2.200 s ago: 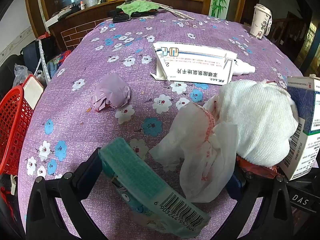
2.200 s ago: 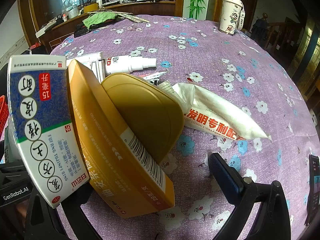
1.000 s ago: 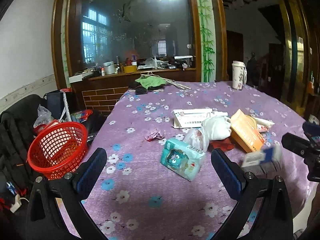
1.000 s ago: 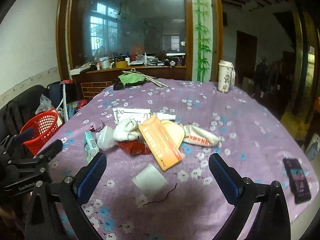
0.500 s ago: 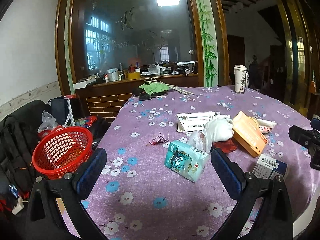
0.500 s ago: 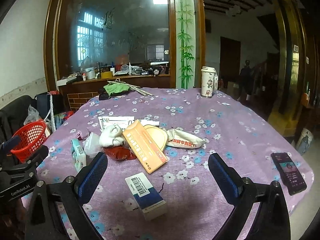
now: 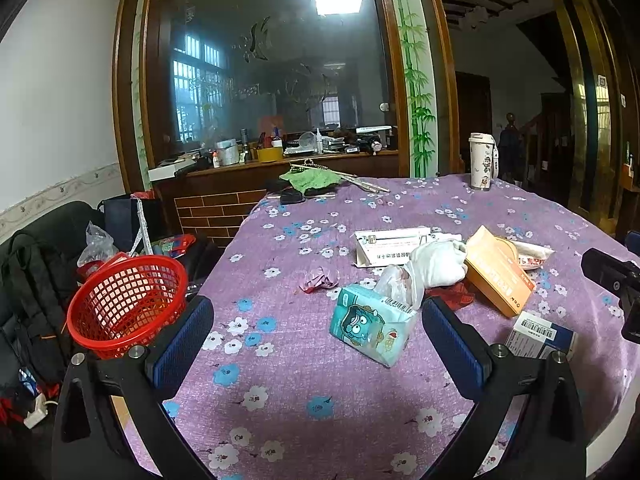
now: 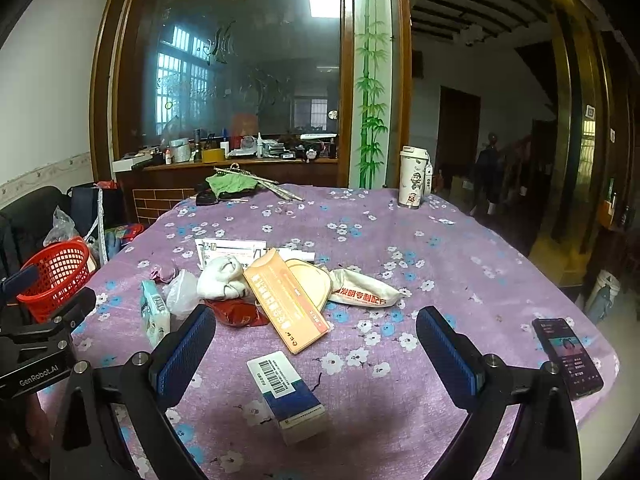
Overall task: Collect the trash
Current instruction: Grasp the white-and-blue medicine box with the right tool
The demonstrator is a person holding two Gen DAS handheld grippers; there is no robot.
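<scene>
Both grippers hover above the near edge of a round table (image 7: 360, 396) covered with a purple flowered cloth. The left gripper (image 7: 316, 340) has its jaws spread wide and holds nothing; the right gripper (image 8: 316, 350) is likewise fully open and empty. The trash lies in a loose cluster near the table centre. A teal tissue pack (image 7: 370, 322) lies at the near left of the cluster, with a clear plastic bag (image 7: 394, 282) touching its far end. A white cloth wad (image 7: 438, 262) rests behind the bag, partly over a red wrapper (image 7: 454, 294). An orange box (image 7: 498, 276) lies tilted against a tan round lid (image 8: 310, 280), and a white pouch (image 8: 364, 290) lies just beside the lid on the right. A flat white carton (image 7: 394, 250) lies at the far side of the cluster. A small crumpled purple paper (image 7: 318, 280) lies apart, toward the left edge. A blue-and-white box (image 8: 288, 394) with a barcode lies alone near the front edge, between the right gripper's fingers in the right wrist view. A red basket (image 7: 124, 306) stands off the table's left edge, lower than the tabletop. A phone (image 8: 568, 350) lies at the right edge. A white cup (image 8: 414, 182) stands upright at the far edge, and a green cloth (image 7: 310, 178) lies at the far left.
</scene>
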